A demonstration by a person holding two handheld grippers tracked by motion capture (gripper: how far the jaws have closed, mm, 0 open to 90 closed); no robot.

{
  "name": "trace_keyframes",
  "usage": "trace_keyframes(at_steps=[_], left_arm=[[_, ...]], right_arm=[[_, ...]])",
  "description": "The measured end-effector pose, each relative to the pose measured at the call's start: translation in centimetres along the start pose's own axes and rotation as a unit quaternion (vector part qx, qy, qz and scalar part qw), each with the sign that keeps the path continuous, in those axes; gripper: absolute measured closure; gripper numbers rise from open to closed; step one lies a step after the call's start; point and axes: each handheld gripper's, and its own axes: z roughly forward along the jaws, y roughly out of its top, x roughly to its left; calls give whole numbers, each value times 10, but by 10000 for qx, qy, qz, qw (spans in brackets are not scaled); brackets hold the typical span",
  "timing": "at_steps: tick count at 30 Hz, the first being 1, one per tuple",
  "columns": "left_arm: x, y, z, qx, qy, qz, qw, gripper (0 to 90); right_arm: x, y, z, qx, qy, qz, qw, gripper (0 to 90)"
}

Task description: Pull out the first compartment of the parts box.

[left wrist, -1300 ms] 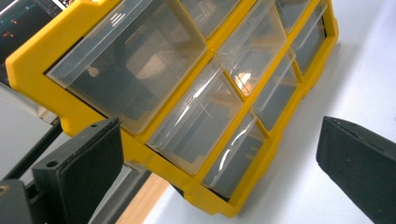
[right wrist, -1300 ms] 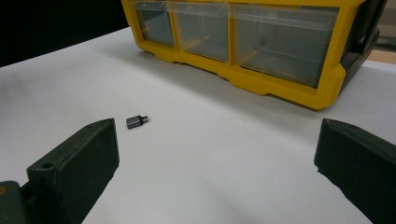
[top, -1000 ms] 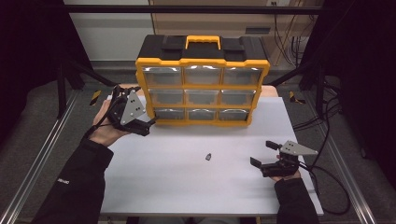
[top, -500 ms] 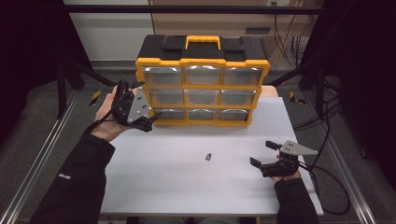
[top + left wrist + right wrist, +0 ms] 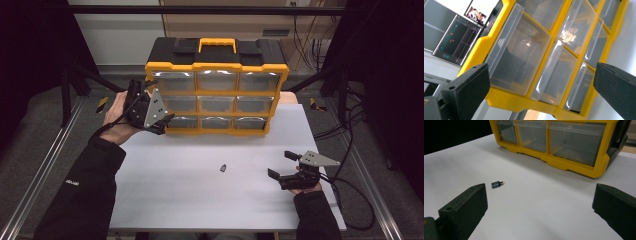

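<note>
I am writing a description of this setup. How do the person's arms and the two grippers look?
Both arms wear dark long sleeves; the left one carries a small white marking. The left gripper and right gripper are black, each topped by a grey three-cornered plate with small holes. The jaws are blocky and black. A black cable trails from the right gripper.

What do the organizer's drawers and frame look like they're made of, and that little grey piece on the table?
The drawers look like clear glossy plastic: see-through, with bright glints. The frame looks like moulded yellow plastic, smooth and opaque. The small grey piece may be metal or plastic with a matte face; it is too small to tell.
</note>
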Motion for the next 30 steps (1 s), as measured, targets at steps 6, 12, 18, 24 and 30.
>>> trace_keyframes(at_steps=[6,12,18,24,30], left_arm=[[2,3,6,53,43,135,9999,0],[3,7,13,151,100,331,9993,3],[5,9,20,257,136,543,9981,3],[6,10,26,312,218,724,9967,8],[8,11,32,343,301,824,9956,11]], right_arm=[[0,0,0,9,-4,-4,10000,5],[0,0,0,11,-6,-4,10000,5],[0,0,0,14,-7,-6,10000,5],[0,0,0,12,-8,-7,10000,5],[0,0,0,-4,-6,-1,10000,4]])
